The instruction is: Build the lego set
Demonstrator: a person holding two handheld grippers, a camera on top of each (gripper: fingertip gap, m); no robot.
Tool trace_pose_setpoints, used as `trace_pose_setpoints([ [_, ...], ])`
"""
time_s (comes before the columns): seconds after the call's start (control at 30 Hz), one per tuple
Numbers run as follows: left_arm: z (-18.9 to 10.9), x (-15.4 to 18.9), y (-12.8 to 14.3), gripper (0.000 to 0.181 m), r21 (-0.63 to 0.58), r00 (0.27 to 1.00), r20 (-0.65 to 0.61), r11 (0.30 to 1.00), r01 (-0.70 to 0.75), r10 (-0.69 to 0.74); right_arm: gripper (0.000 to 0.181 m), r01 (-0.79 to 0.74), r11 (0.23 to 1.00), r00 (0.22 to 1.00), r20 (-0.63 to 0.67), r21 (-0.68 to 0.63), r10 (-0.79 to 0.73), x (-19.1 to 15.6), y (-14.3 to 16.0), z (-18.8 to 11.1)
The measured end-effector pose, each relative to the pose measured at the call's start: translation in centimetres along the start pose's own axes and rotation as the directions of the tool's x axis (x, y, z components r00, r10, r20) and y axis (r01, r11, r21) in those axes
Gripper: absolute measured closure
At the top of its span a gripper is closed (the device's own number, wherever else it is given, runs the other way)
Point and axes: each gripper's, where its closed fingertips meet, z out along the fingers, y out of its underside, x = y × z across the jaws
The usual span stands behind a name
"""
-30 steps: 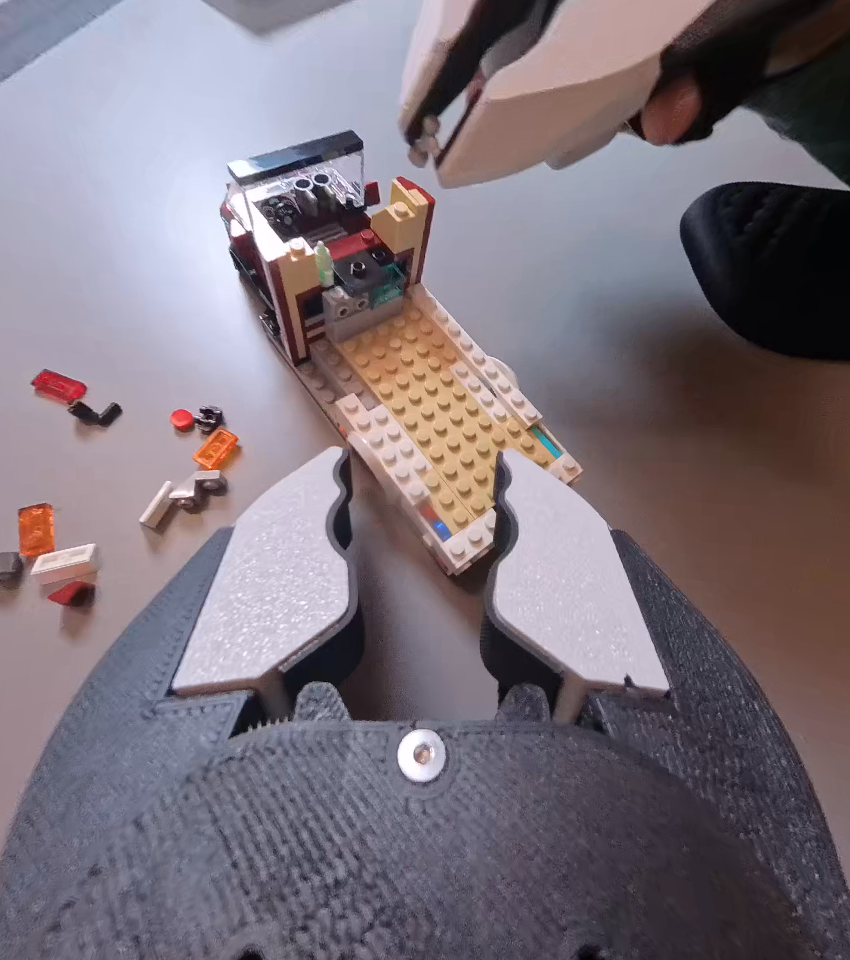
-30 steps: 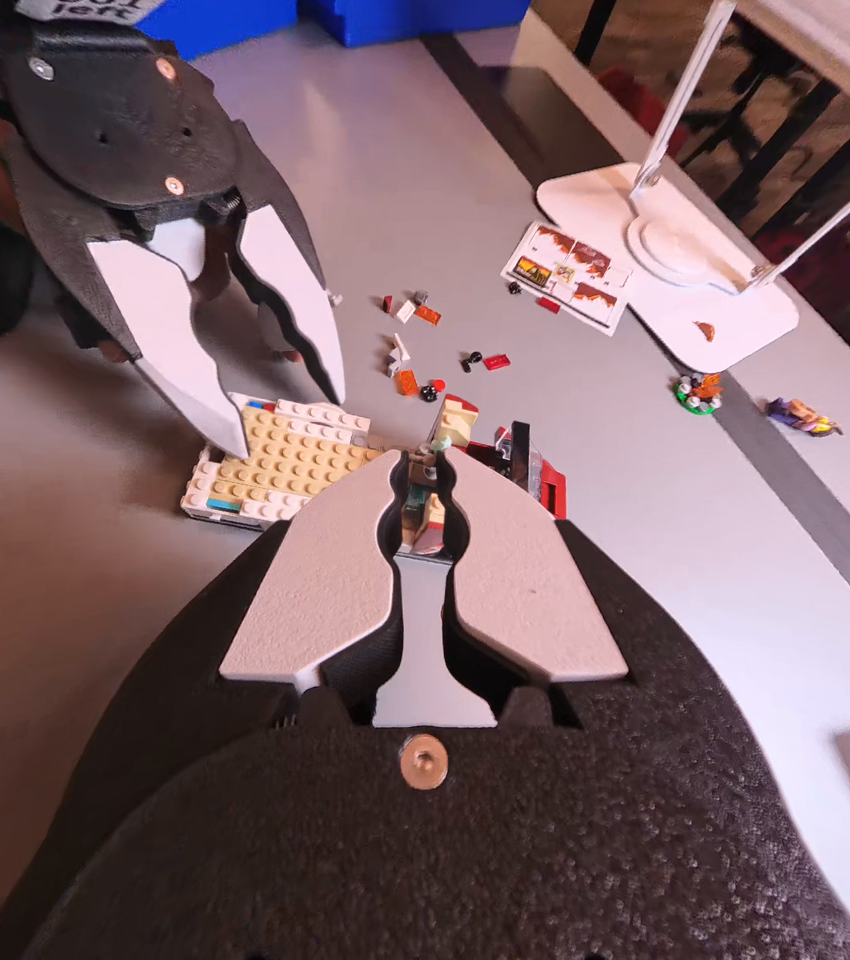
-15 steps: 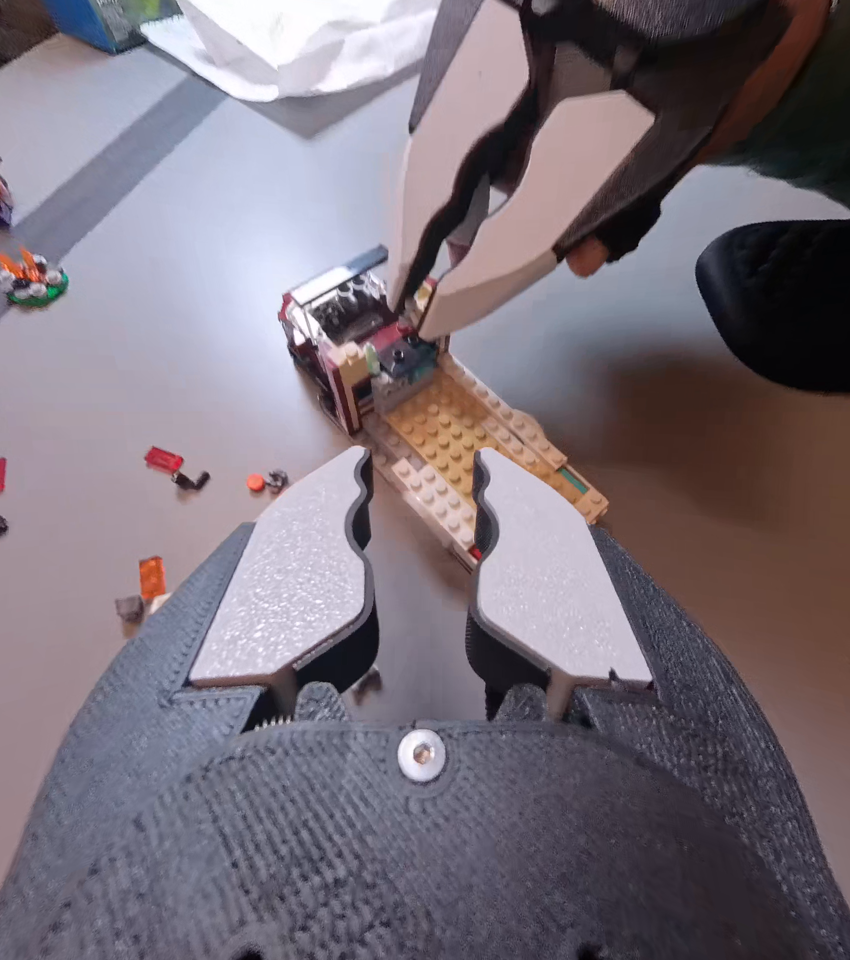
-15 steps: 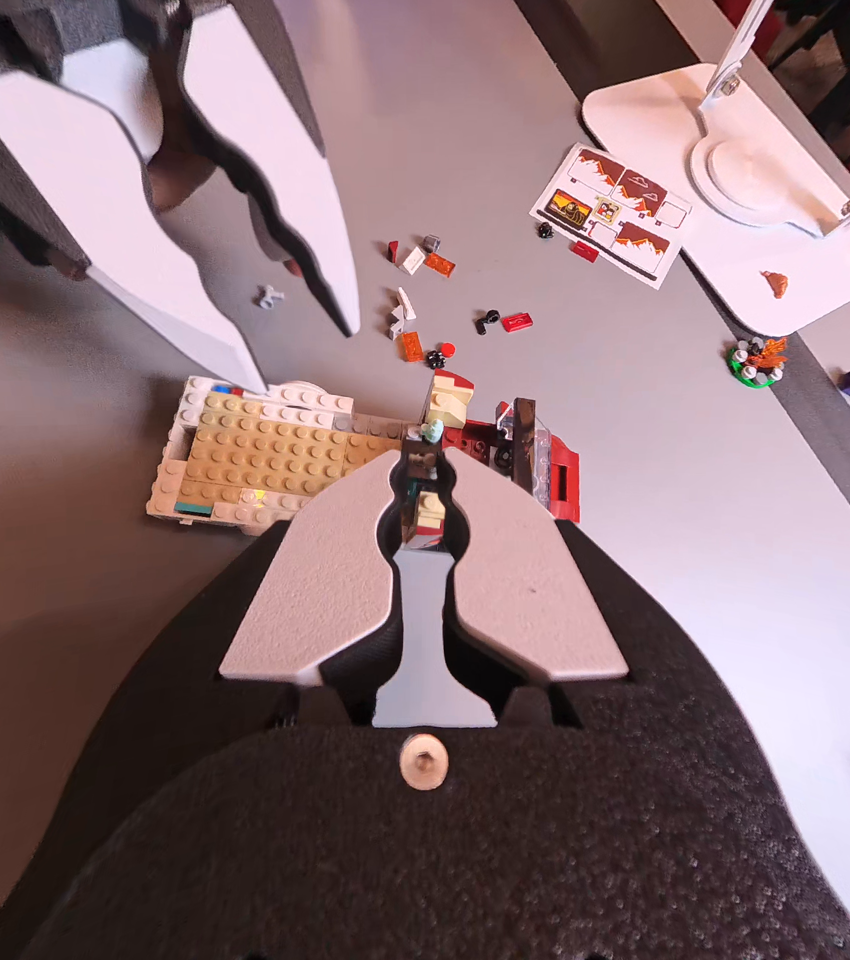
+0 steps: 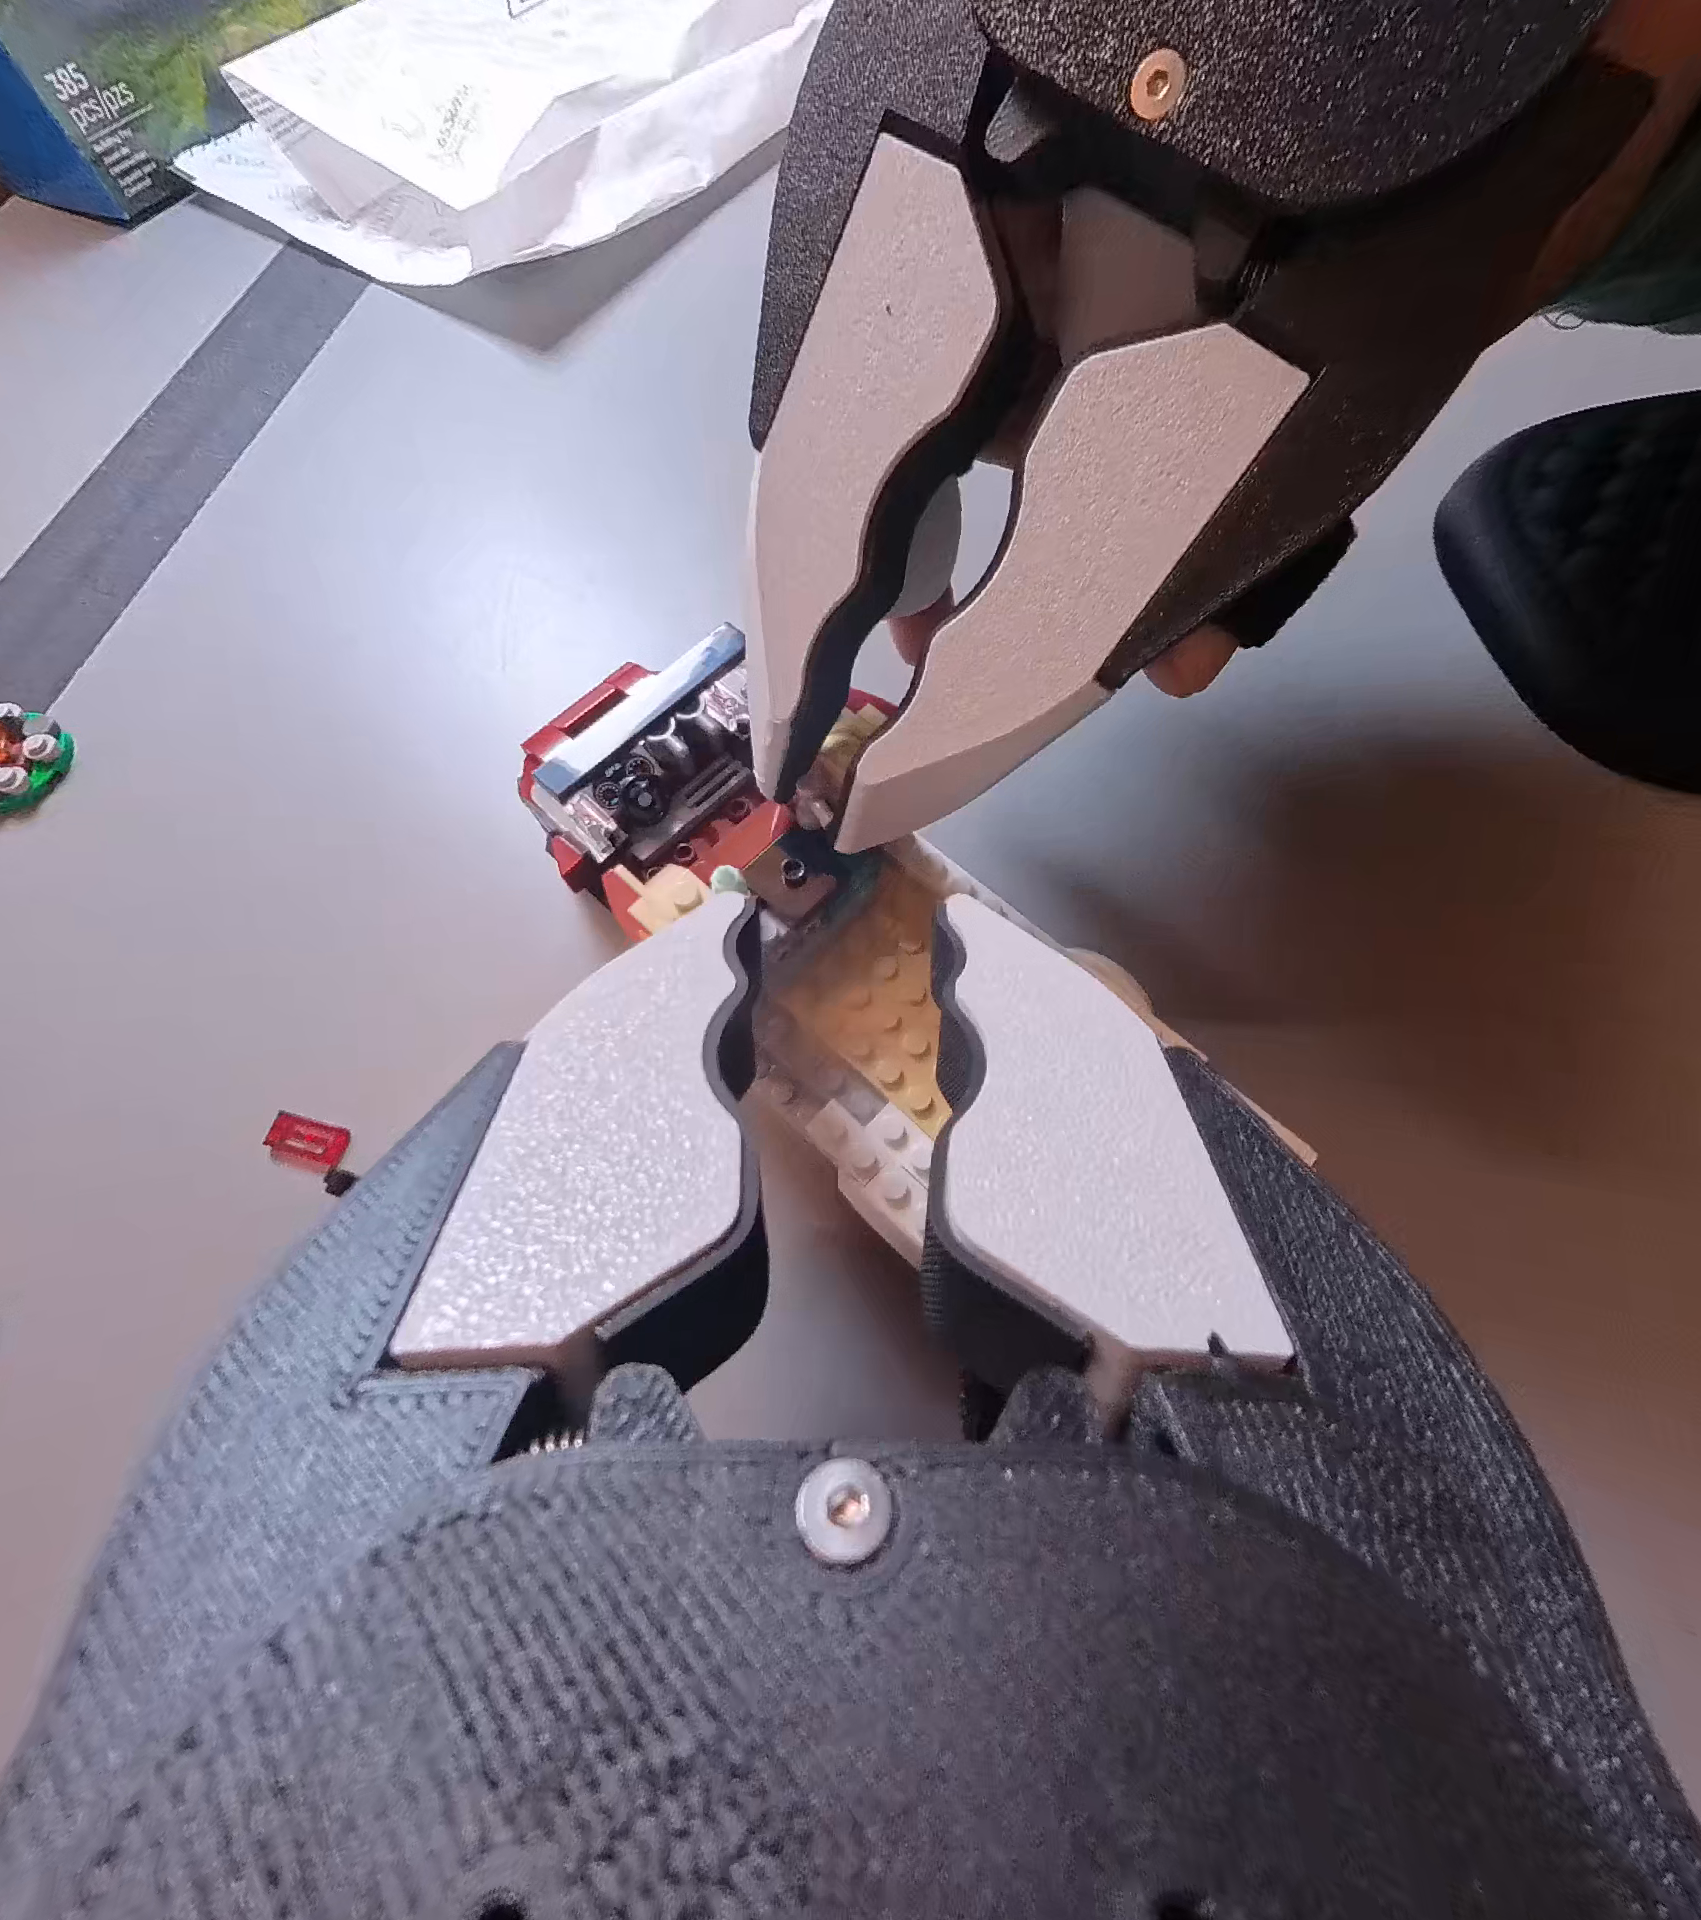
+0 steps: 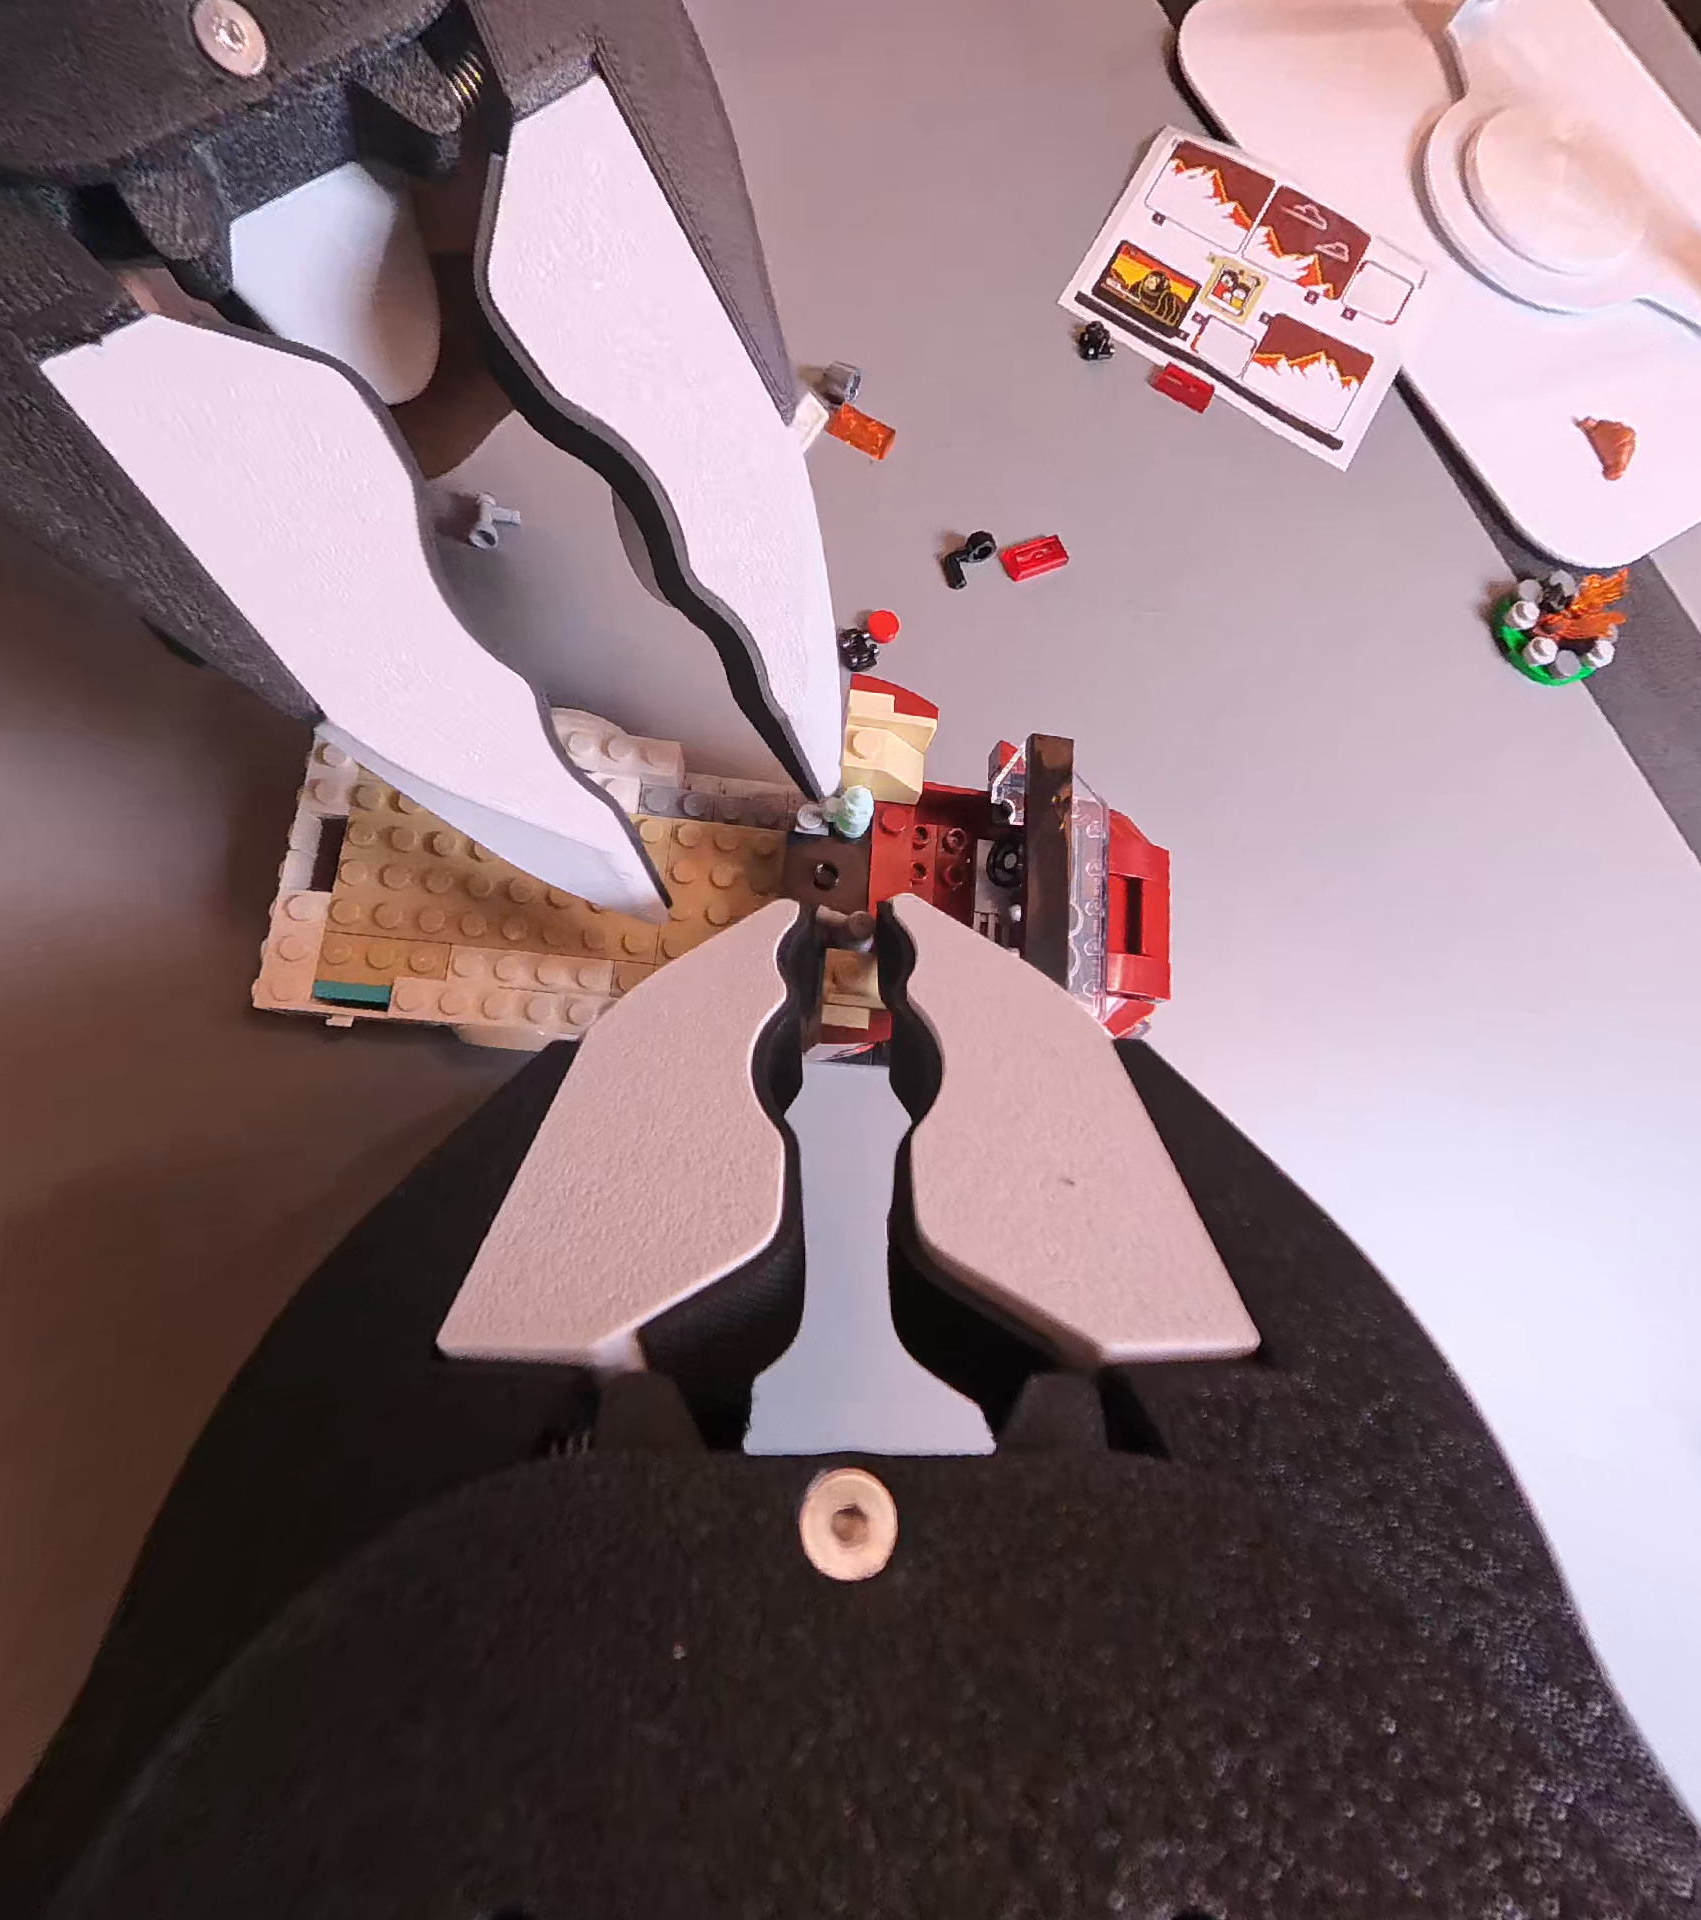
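Nearest, right gripper [image 6: 835, 914]: fingers parted by a narrow gap; tips straddle the near wall of the lego model [image 6: 721, 894]; a small grey piece [image 6: 851, 925] sits between the tips; firm pinch or loose, cannot tell
Left gripper [image 5: 841, 914]: fingers clearly apart, holding nothing; tips over the tan studded floor [image 5: 887, 1029]; one tip beside a pale green piece [image 6: 854, 810]; contact cannot be told
Lego model: flat on the grey table [image 6: 1345, 935]; tan floor to the left, dark red cab with clear windscreen [image 6: 1074, 862] to the right
Beyond model: loose red, orange and black pieces [image 6: 1033, 556]; sticker sheet [image 6: 1241, 291]; white stand base [image 6: 1552, 260]
Far right: small campfire build [image 6: 1558, 629]
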Motion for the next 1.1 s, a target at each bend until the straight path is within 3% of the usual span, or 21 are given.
trace_pose_setpoints([
  [0.63,-0.2,0.1,0.9,0.149,-0.009,1.000,0.000,1.000,0.015,-0.015,0.171,0.033,0.998,0.999,0.037,-0.054,-0.031,-0.3,0.0,-0.1],
  [1.1,-0.1,0.5,1.8,0.137,-0.048,0.998,0.033,0.998,0.047,-0.046,0.171,-0.024,0.994,0.991,0.127,-0.104,0.037,-0.5,0.0,0.1],
])
